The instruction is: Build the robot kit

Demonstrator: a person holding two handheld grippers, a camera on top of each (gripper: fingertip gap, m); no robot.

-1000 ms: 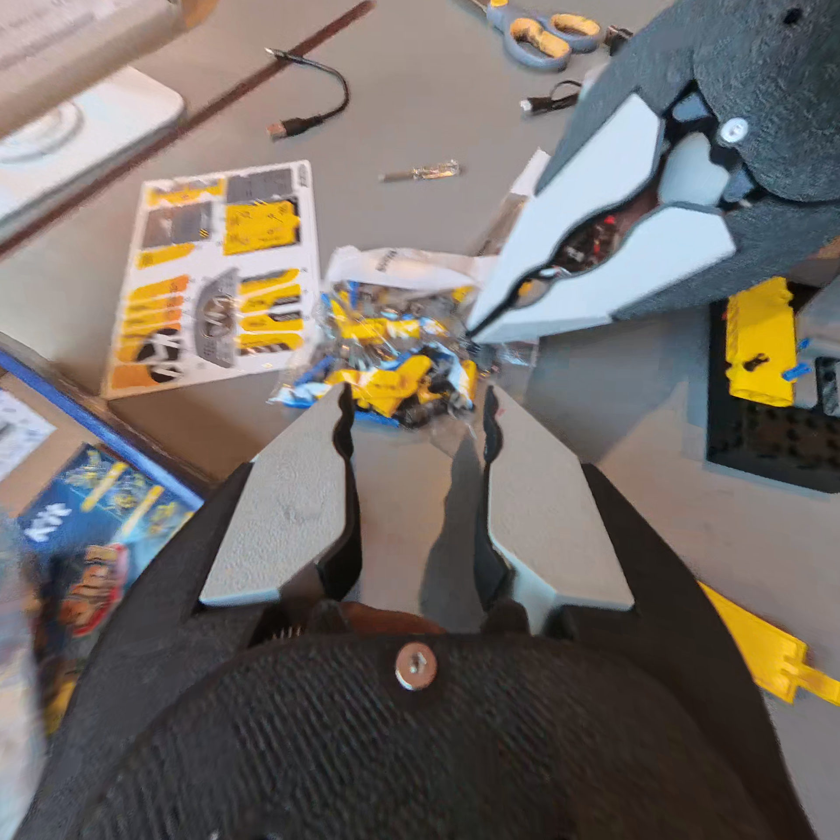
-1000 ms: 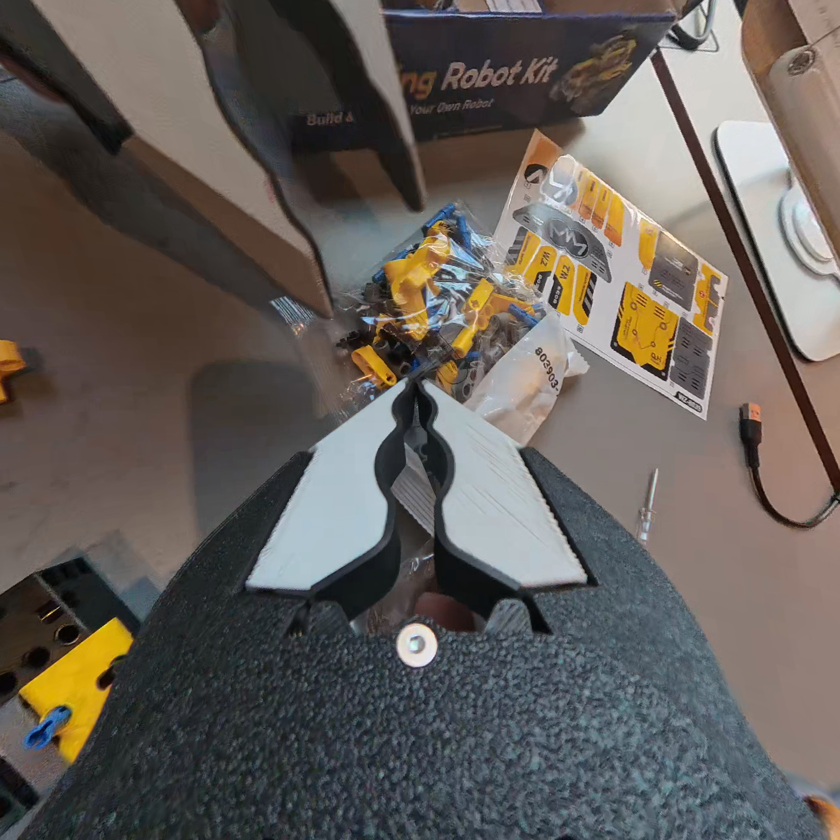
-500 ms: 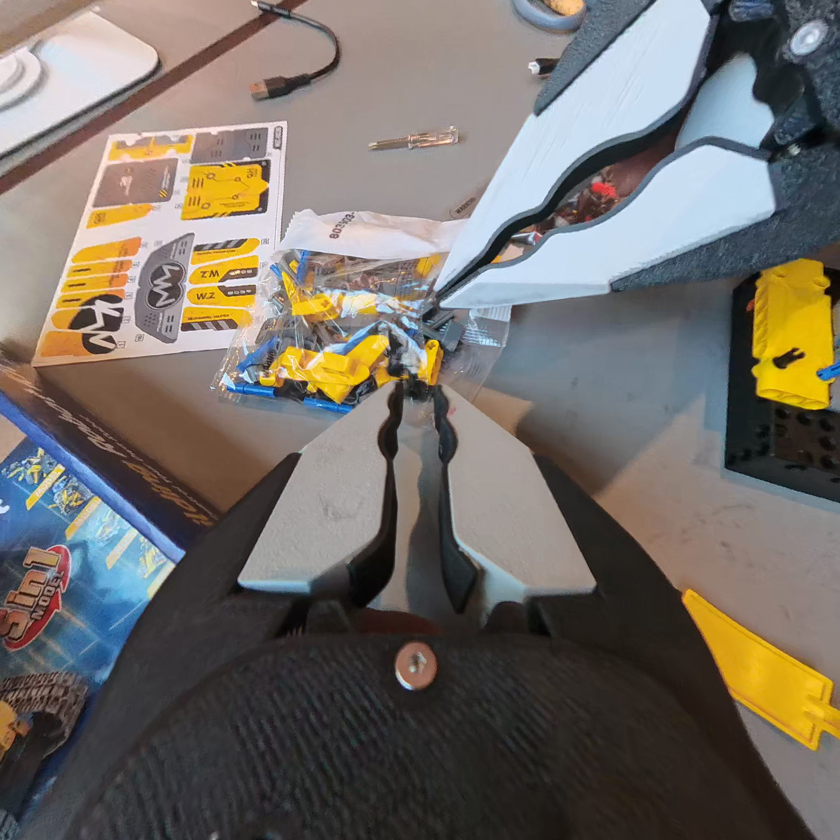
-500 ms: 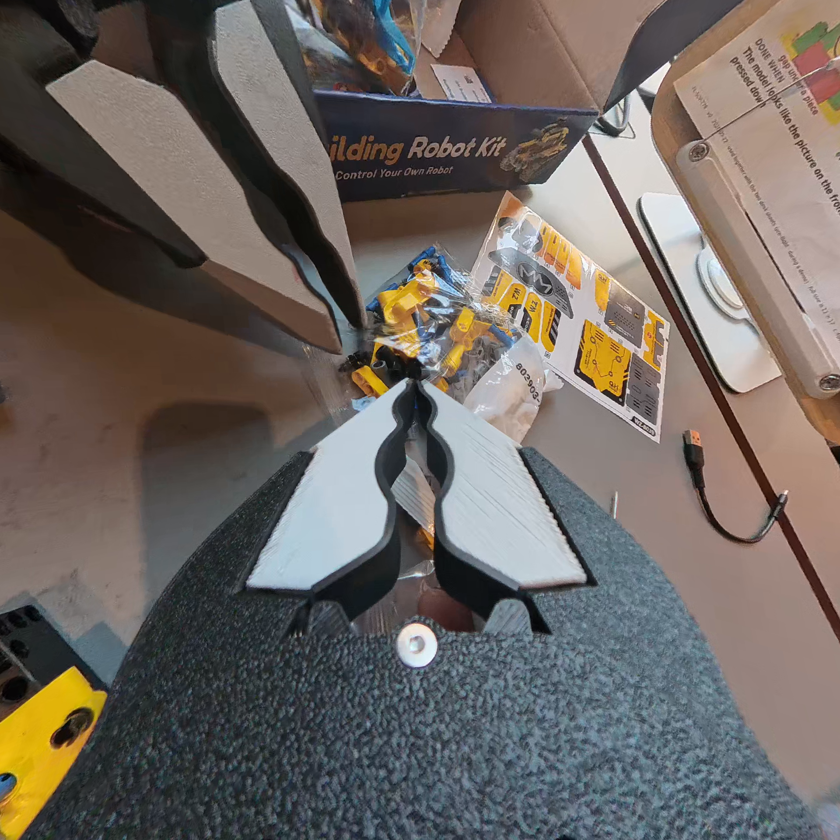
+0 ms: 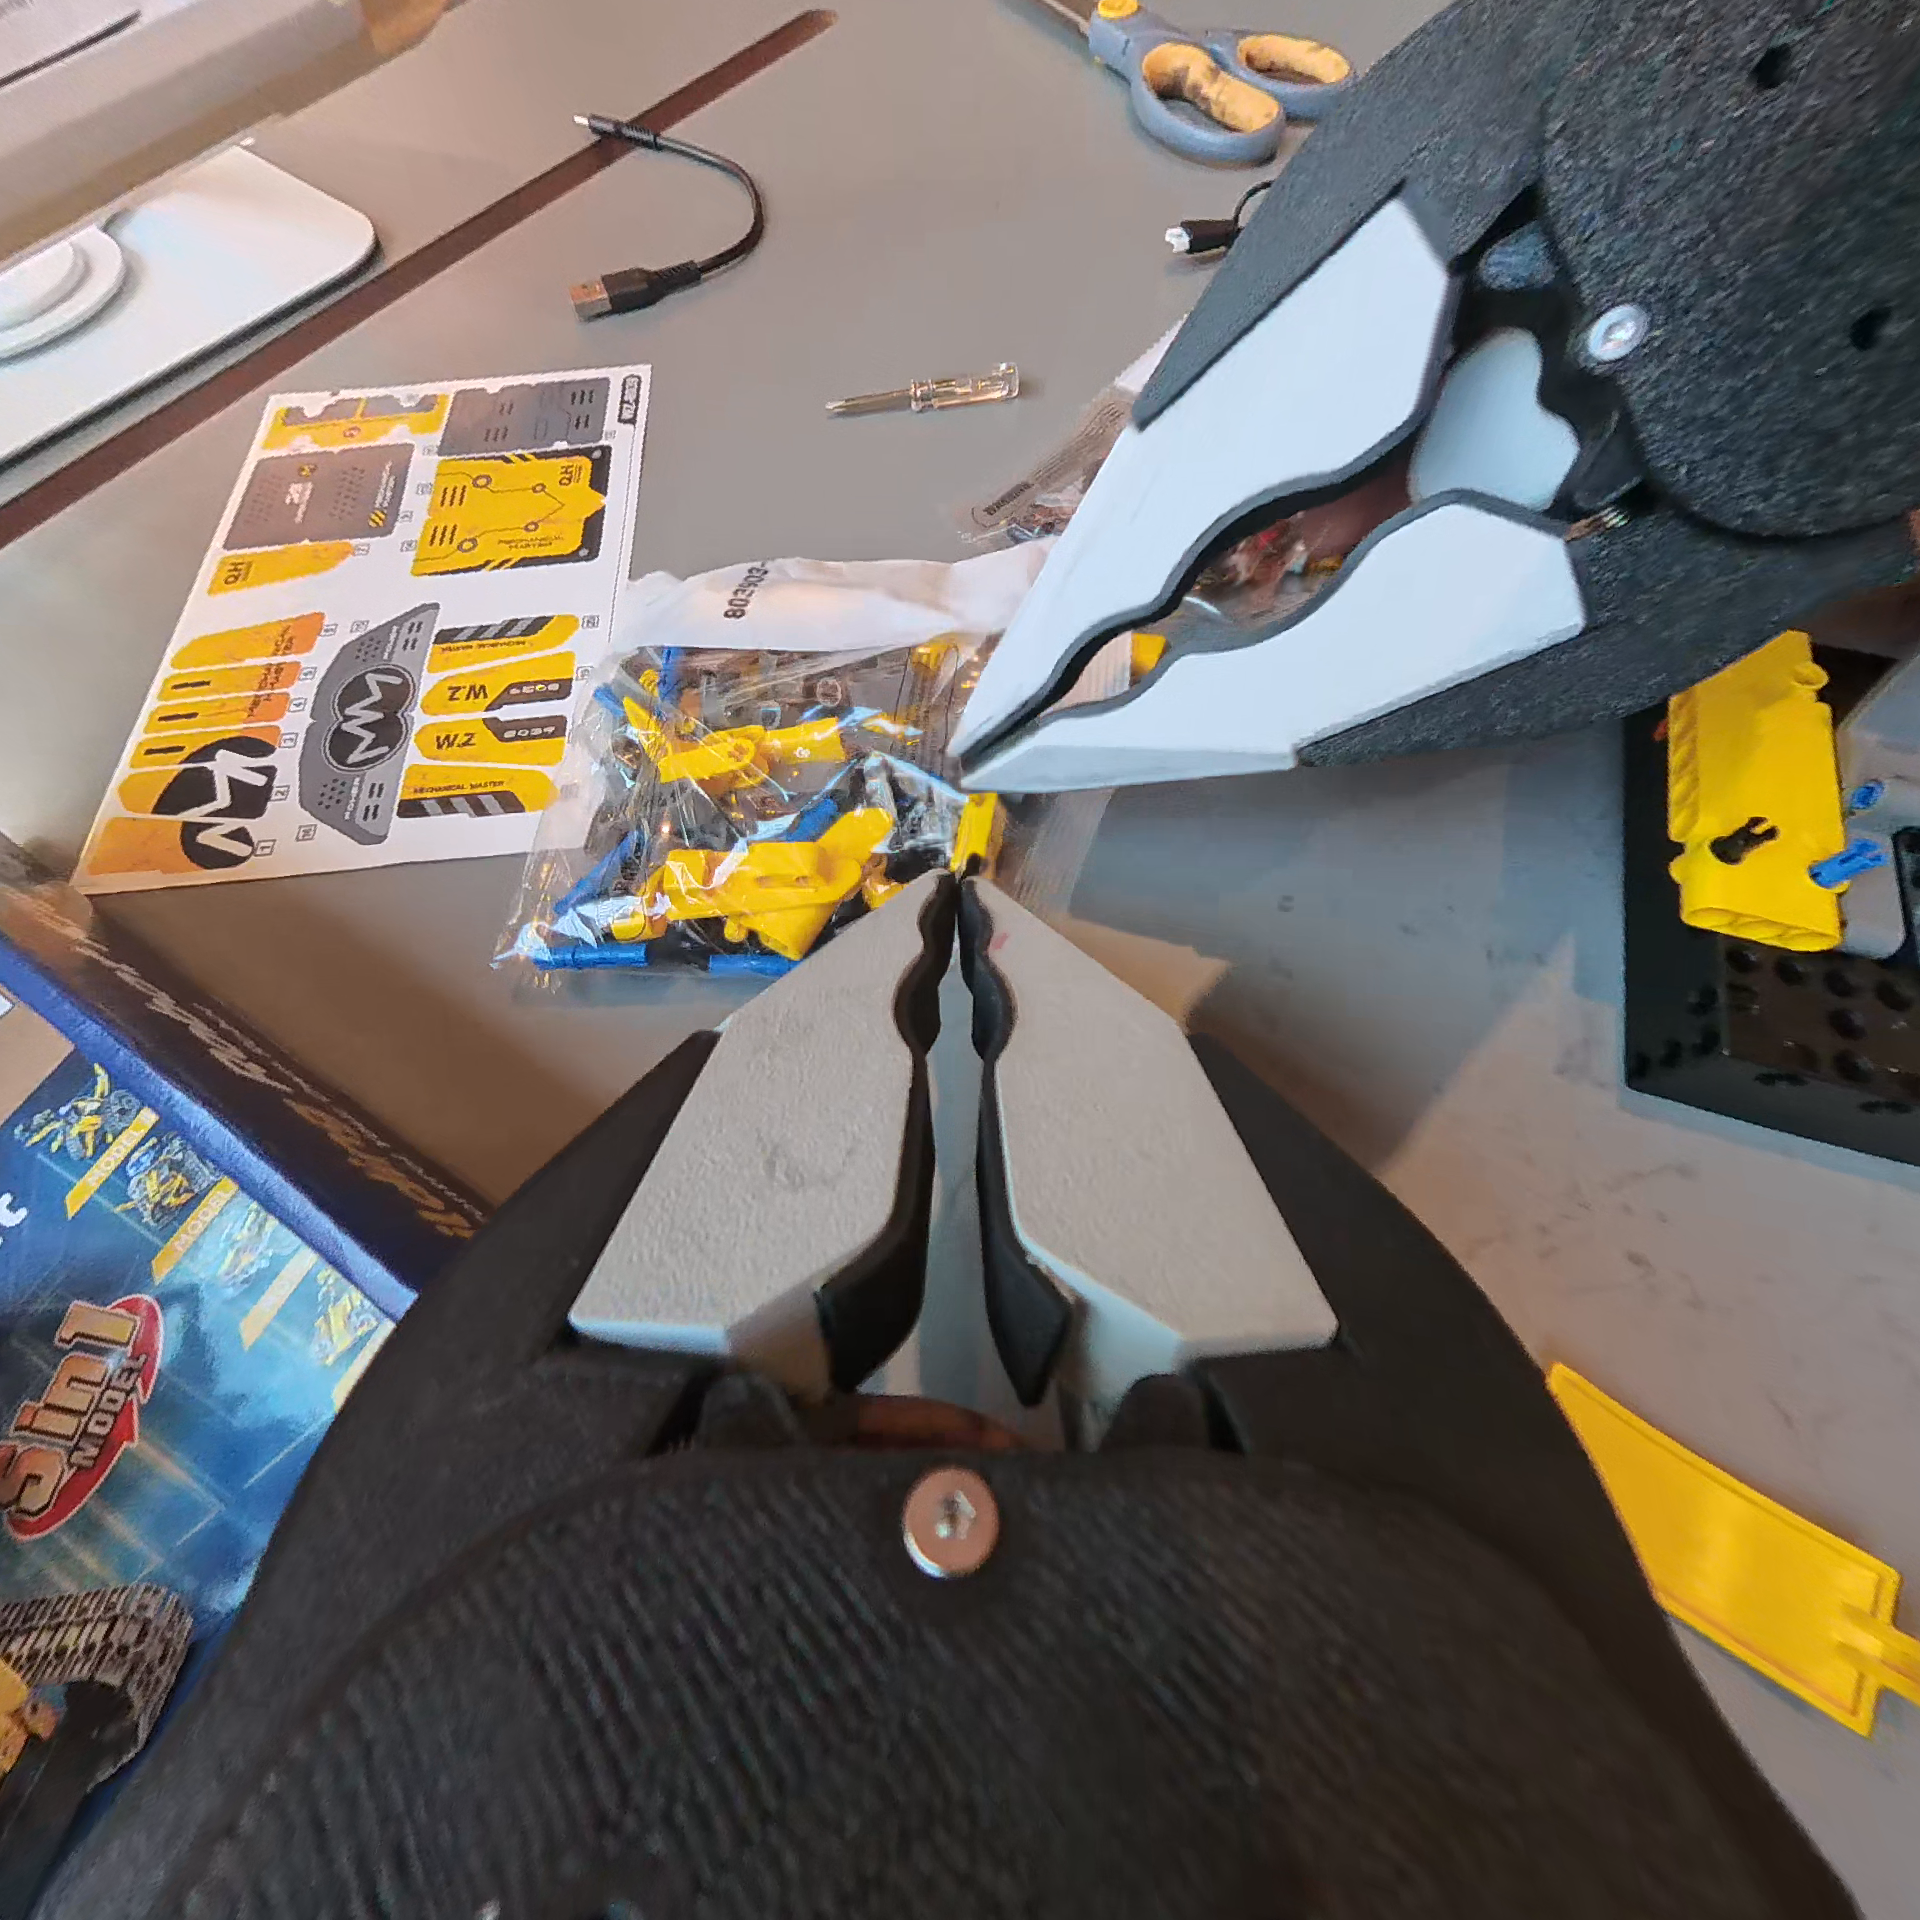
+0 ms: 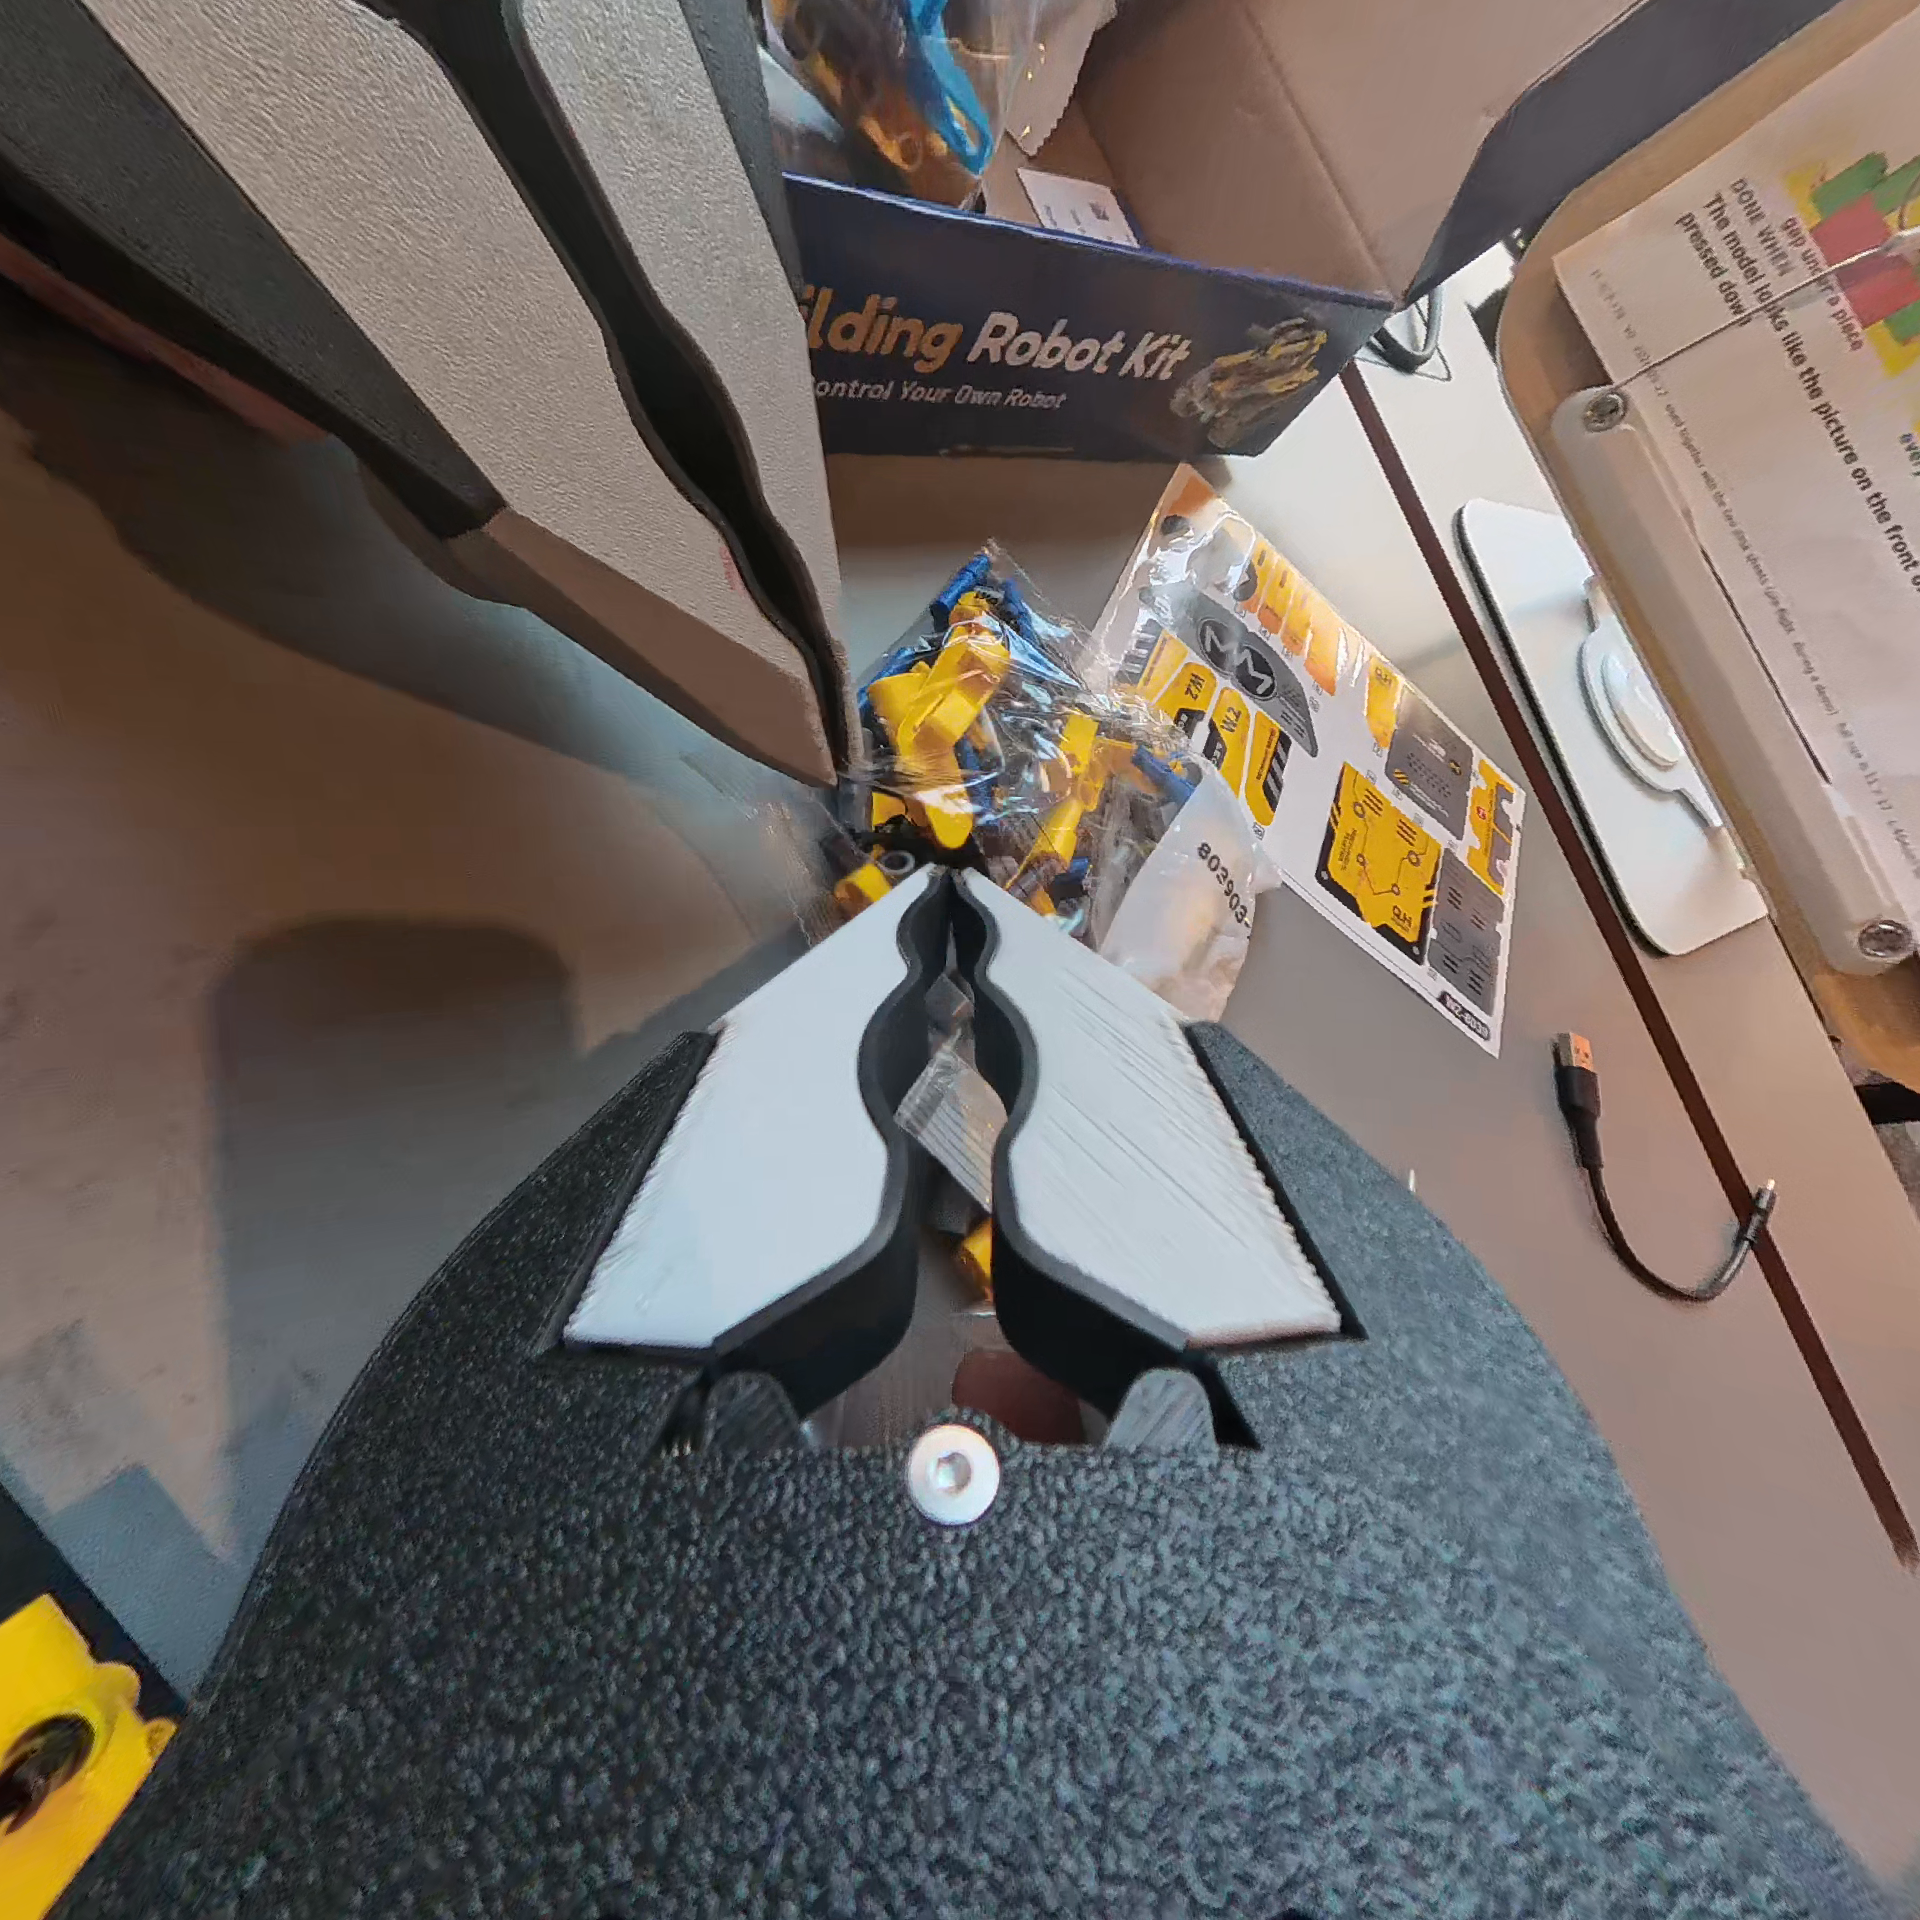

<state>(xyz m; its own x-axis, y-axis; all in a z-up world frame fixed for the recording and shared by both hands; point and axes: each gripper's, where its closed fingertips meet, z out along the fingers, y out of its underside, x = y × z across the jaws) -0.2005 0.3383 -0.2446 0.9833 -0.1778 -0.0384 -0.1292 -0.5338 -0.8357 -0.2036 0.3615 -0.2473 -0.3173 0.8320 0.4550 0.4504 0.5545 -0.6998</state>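
Your left tool (image 5: pixel 954 881) is clenched, tips pinching the near right corner of the clear parts bag (image 5: pixel 748 821); the bulk of the bag lies just ahead and left of those tips on the grey surface (image 5: pixel 1351 935)

Your right tool (image 6: pixel 951 878) is also clenched on the same bag (image 6: pixel 1018 758), with a strip of clear plastic caught between its fingers and the bag's contents spilling just ahead and slightly right of the tips. In the left wrist view the right tool (image 5: pixel 961 750) comes in from ahead-right, its tips just above the left tool's, both at the same corner of the bag

The bag holds yellow, blue and black pieces, with a white paper slip (image 5: pixel 831 597) at its far edge

Around your left tool:
- sticker sheet (image 5: pixel 364 623) ahead-left, just beside the bag
- blue kit box (image 5: pixel 156 1299) close on the left
- small screwdriver (image 5: pixel 925 393) and short black USB cable (image 5: pixel 675 239) farther ahead
- scissors (image 5: pixel 1216 78) far ahead-right
- yellow block on a black perforated base (image 5: pixel 1756 800) to the right
- flat yellow piece (image 5: pixel 1745 1548) near right, well apart from the bag

From the right tool, the open kit box (image 6: pixel 1039 343) sits straight ahead beyond the bag, sticker sheet (image 6: pixel 1351 769) ahead-right
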